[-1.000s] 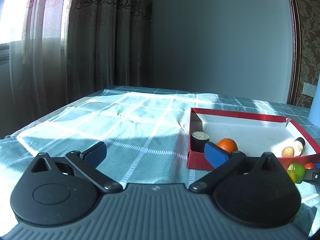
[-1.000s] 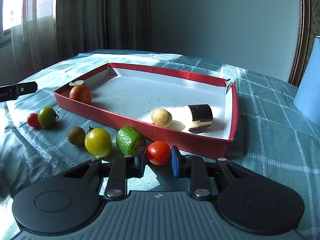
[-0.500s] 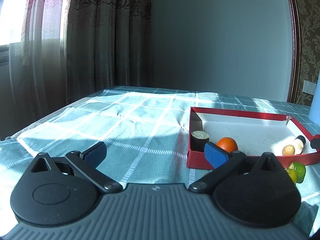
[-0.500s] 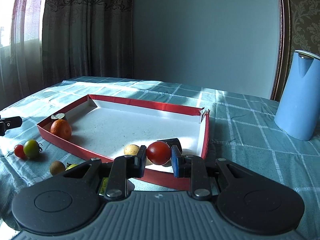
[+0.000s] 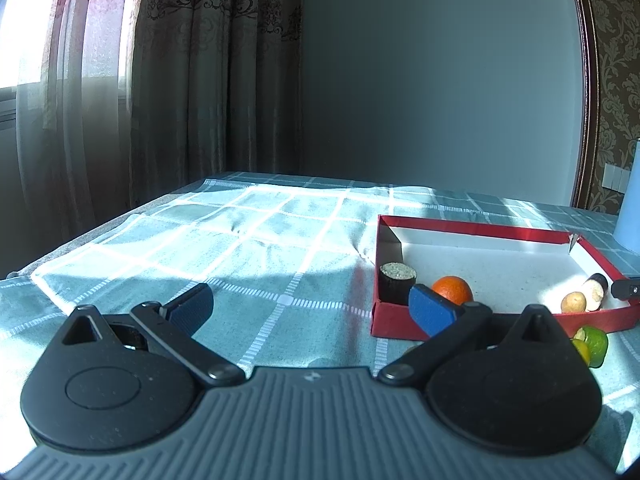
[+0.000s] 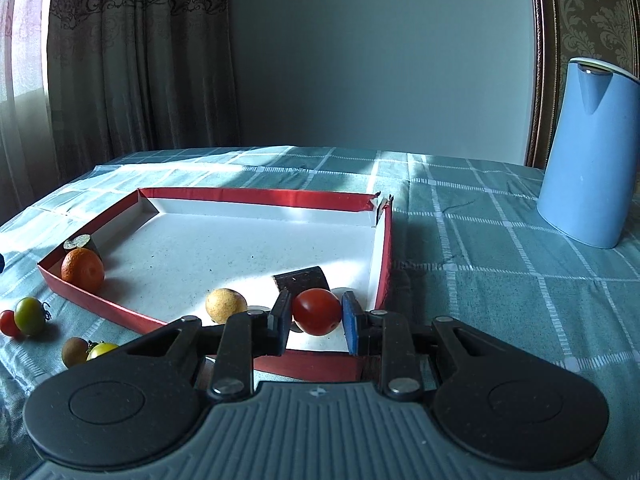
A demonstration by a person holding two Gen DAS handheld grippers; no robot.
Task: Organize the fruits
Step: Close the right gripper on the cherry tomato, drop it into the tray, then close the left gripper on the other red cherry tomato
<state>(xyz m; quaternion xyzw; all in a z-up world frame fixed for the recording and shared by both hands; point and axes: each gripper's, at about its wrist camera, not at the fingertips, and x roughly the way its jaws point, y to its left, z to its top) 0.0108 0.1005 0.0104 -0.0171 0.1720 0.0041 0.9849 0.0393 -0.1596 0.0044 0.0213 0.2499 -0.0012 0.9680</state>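
Observation:
My right gripper (image 6: pixel 316 314) is shut on a red tomato (image 6: pixel 316 311) and holds it over the near right corner of the red tray (image 6: pixel 260 197). In the tray lie an orange (image 6: pixel 83 270), a dark cut piece (image 6: pixel 82 242), a tan round fruit (image 6: pixel 226 305) and a dark eggplant piece (image 6: pixel 302 278). On the cloth left of the tray lie a green tomato (image 6: pixel 29 315), a small red one (image 6: pixel 8 323), a brown fruit (image 6: pixel 75 351) and a yellow tomato (image 6: pixel 102 349). My left gripper (image 5: pixel 310 306) is open and empty, left of the tray (image 5: pixel 476 227).
A tall blue jug (image 6: pixel 588 152) stands on the checked tablecloth (image 6: pixel 500 248) right of the tray. Curtains (image 5: pixel 140 92) hang at the left behind the table. A green fruit (image 5: pixel 594 340) lies near the tray's front in the left wrist view.
My right gripper lifted the red tomato off the cloth and carried it forward over the tray's near right corner. The left gripper has stayed put and open.

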